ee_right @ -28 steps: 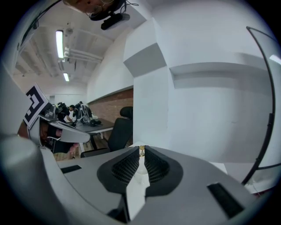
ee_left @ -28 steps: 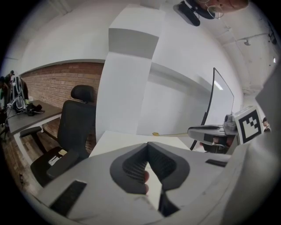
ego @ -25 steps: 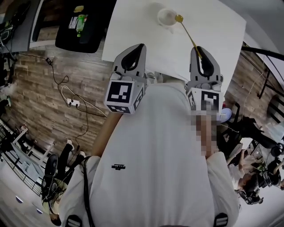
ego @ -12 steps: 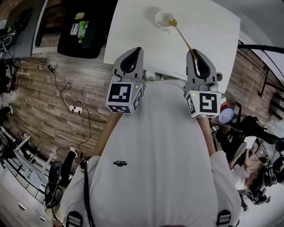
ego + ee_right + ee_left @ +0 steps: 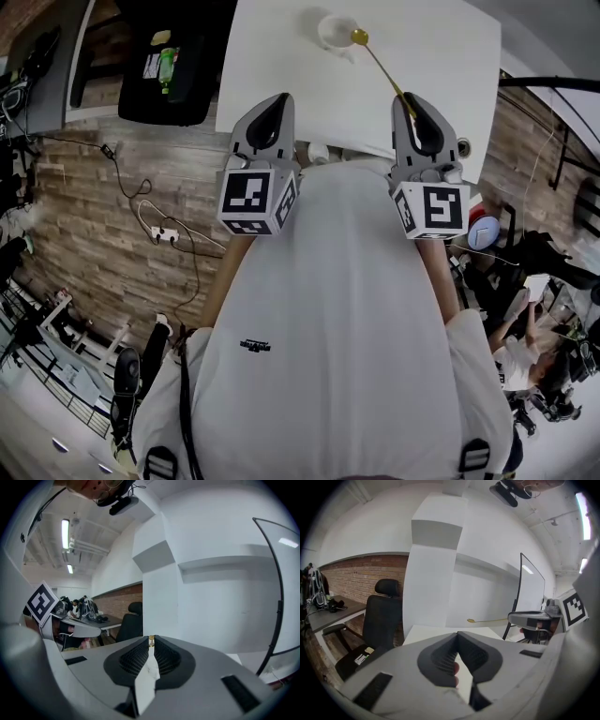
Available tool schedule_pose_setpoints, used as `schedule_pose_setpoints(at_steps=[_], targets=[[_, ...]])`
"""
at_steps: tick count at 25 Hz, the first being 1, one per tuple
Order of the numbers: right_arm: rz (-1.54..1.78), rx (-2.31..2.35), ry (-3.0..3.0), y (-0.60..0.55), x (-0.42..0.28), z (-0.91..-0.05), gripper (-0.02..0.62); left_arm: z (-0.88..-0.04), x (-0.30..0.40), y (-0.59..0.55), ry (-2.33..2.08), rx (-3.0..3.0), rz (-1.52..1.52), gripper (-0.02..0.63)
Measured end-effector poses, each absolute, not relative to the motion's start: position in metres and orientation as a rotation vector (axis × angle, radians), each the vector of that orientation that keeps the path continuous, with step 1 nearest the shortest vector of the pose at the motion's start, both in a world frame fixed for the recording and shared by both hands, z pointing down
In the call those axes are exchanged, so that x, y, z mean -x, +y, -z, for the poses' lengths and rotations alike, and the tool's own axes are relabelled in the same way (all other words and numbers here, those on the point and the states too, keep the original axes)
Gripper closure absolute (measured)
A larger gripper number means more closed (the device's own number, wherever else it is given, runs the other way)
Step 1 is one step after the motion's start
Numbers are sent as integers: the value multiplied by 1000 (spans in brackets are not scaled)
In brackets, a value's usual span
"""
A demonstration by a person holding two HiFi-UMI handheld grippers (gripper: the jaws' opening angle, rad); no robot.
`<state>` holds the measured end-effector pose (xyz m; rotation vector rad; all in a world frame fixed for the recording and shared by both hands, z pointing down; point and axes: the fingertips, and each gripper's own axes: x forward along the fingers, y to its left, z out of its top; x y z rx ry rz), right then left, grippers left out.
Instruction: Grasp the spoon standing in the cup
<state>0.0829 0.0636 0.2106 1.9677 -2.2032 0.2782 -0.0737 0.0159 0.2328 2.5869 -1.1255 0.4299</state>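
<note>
A small white cup (image 5: 336, 30) stands at the far side of the white table (image 5: 450, 56). A thin gold spoon (image 5: 380, 66) slants from my right gripper (image 5: 410, 101) toward the cup, its bowl just beside the cup's right rim. The right gripper is shut on the end of the handle, which shows between its tips (image 5: 151, 641). In the left gripper view the spoon (image 5: 487, 619) hangs level in the air above the table, held by the right gripper (image 5: 534, 618). My left gripper (image 5: 278, 101) is shut and empty, over the table's near edge, its tips (image 5: 457, 634) together.
A black office chair (image 5: 173, 56) with small items on its seat stands left of the table. Cables and a power strip (image 5: 159, 232) lie on the wooden floor at left. Black stands and seated people crowd the right side (image 5: 525, 281).
Both grippers, the spoon and the cup keep nearly the same places relative to one another. The whole scene has drifted a little in the head view.
</note>
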Motion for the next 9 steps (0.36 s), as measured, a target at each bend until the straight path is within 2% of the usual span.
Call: schedule_pose_setpoints(at_steps=[9], targets=[[-294,-1998,-2187,65,-82,-212,555,-233,78,14,-1116,-2594,-415,597]])
